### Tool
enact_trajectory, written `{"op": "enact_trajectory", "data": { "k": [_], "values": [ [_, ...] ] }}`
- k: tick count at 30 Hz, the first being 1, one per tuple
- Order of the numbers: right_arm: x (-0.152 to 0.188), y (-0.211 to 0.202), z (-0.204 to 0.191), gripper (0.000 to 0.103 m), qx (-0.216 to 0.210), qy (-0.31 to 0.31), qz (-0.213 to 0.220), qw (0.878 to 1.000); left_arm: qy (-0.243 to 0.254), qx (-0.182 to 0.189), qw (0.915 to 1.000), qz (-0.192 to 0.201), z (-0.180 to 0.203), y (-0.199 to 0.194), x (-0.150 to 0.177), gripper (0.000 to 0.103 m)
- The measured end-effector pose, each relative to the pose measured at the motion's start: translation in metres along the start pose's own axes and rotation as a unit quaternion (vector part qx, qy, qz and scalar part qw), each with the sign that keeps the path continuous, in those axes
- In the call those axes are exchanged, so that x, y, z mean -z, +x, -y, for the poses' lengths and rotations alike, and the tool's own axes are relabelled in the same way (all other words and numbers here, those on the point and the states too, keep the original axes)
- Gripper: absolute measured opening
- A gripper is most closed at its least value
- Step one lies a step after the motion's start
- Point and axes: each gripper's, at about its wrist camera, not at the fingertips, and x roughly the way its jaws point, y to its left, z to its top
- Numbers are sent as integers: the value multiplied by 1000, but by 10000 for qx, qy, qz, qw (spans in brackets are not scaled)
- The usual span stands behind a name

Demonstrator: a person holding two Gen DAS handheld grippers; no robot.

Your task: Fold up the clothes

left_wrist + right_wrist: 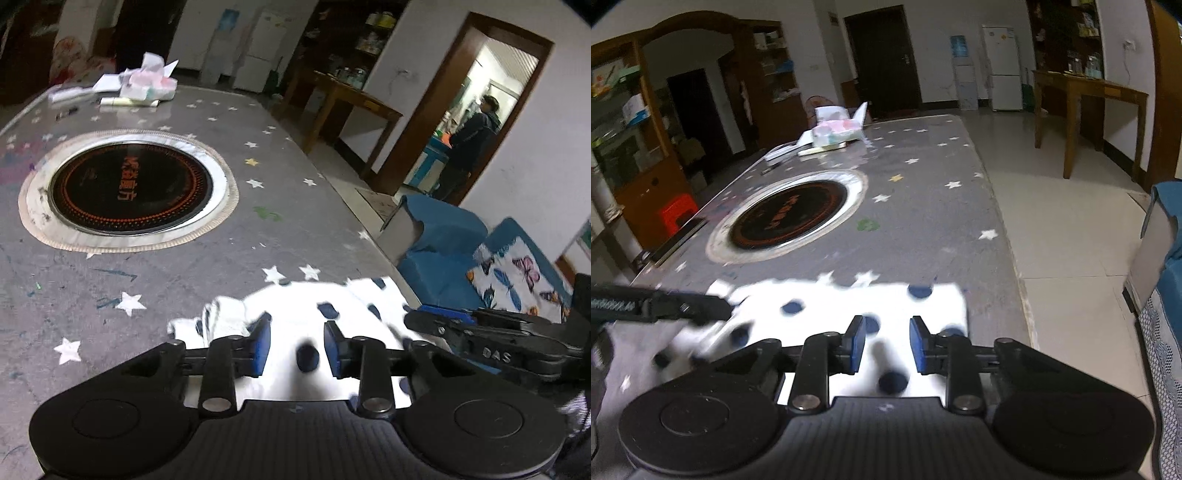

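A white garment with dark blue dots lies on the near end of the grey star-patterned table. It also shows in the right wrist view, with a straight right edge. My left gripper is open just above the cloth, blue pads apart, nothing between them. My right gripper is open over the cloth too. The right gripper shows in the left wrist view at the right. The left gripper shows in the right wrist view at the left, over the cloth's crumpled left part.
A round black induction hob is set in the table's middle. Tissue packs and papers lie at the far end. The table's right edge drops to tiled floor. A blue sofa and wooden table stand right.
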Motion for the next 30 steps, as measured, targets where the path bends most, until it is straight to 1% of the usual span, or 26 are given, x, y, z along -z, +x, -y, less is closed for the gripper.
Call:
{"op": "enact_trajectory", "data": {
  "k": [4,7,9,11,15,18,19,20,22,24,26,28,29,30],
  "values": [
    [22,-24,-13,26,-50,-202,-48,9998,364,-8,9993,-5,10,-9,14,35],
    [38,-38,-22,26,34,-389,-29,9992,495,-70,9988,-5,13,-11,20,34],
    [49,-45,-27,26,97,-504,-20,9987,522,-122,9986,-35,12,-8,23,34],
    [58,-45,-27,26,115,-488,-92,9987,576,-257,9980,-47,11,-4,26,33],
    [75,-41,-24,26,244,-469,-254,9983,516,-320,9980,-145,7,4,29,33],
    [76,-50,-25,26,249,-457,-153,9985,551,-309,9979,-124,10,0,29,35],
    [76,-53,-26,28,250,-468,-103,9985,568,-298,9979,-116,11,-2,30,35],
    [75,-55,-27,32,243,-475,-68,9986,585,-287,9978,-107,13,-4,31,35],
    [75,-57,-30,35,222,-469,-14,9987,618,-263,9977,-81,17,-9,34,43],
    [75,-58,-34,36,201,-463,39,9987,669,-251,9974,-54,21,-15,37,48],
    [76,-59,-37,47,181,-450,91,9988,756,-265,9968,-32,25,-21,42,53],
    [78,-59,-40,48,195,-438,122,9988,837,-276,9961,-5,29,-26,47,60],
    [80,-59,-42,50,215,-448,137,9987,875,-278,9958,11,32,-28,49,62],
    [81,-60,-43,52,217,-445,141,9987,934,-271,9952,35,34,-31,51,67]
  ]
}}
